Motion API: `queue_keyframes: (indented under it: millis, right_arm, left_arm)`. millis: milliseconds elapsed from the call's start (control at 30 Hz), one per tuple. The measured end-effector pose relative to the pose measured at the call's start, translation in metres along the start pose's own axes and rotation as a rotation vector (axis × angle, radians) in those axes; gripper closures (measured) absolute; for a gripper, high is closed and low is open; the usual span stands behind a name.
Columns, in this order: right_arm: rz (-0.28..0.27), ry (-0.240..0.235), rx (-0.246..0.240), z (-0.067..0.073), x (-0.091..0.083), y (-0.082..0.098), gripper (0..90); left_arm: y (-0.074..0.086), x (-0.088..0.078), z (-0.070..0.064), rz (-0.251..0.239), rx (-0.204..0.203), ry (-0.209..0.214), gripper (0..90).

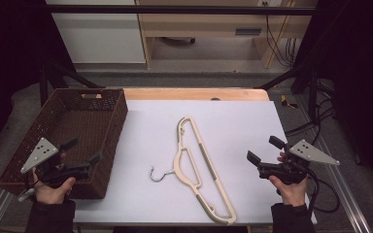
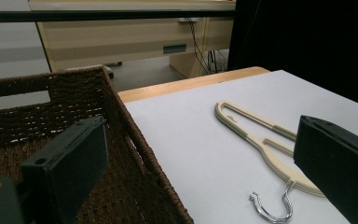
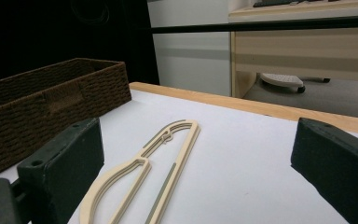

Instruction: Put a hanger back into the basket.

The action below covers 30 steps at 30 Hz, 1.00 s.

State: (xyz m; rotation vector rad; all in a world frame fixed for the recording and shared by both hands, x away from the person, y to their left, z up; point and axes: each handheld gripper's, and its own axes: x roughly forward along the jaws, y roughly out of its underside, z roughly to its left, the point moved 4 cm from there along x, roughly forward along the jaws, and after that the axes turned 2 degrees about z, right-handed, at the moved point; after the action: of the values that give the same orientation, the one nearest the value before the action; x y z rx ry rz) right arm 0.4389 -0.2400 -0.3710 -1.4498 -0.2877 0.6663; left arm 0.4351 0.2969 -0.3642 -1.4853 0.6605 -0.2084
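A white-topped bench (image 1: 233, 121) seen from above, with a strip of bare wood along its far edge. A cream plastic clothes hanger (image 1: 197, 167) lies flat near the middle of the white surface, running from about 11 o'clock down to 5 o'clock. Its silver metal hook (image 1: 158, 174) points out toward 9 o'clock. Grey strips line parts of the hanger's arms.

At 9 o'clock sits a dark brown woven basket (image 1: 111, 124), rectangular, with a handle cutout in its far wall. It rests at the left edge of the bench, apart from the hanger.

The person's left hand (image 1: 53, 190) comes in at 7 o'clock holding the left gripper (image 1: 82, 151). It hovers over the near right corner of the basket, jaws spread wide and gripping nothing. In the left gripper view, one jaw hangs above the basket's inside and the other above the white surface near the hanger's hook.

The person's right hand (image 1: 287, 187) comes in at 5 o'clock holding the right gripper (image 1: 264, 149). It sits over the right side of the bench, well apart from the hanger, jaws spread wide and gripping nothing. A black cable trails from it off the bench edge.

Beyond the bench at 12 o'clock stand pale wooden furniture and a white cabinet on a grey floor.
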Motion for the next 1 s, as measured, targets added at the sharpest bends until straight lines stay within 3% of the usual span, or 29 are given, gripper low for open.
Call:
queue_keyframes:
  millis: [167,400,633,867,1000]
  right_arm:
    - [-0.001,-0.007,0.001,0.002,-0.001,-0.001,2.8]
    - [0.019,-0.014,-0.012,0.008,0.005,-0.001,2.8]
    - [0.043,-0.043,-0.024,0.019,0.013,0.001,2.6]
    - [0.049,-0.083,-0.042,0.029,0.016,-0.001,2.6]
    - [0.054,-0.081,-0.035,0.029,0.018,0.000,2.6]
  left_arm:
    - [-0.001,0.000,-0.004,-0.001,0.012,0.009,3.9]
    - [-0.005,0.012,-0.025,0.015,0.065,0.066,6.4]
    - [0.000,0.042,-0.060,0.090,0.141,0.139,7.4]
    - [0.009,0.061,-0.078,0.152,0.172,0.195,9.3]
    - [0.015,0.071,-0.088,0.195,0.195,0.223,10.4]
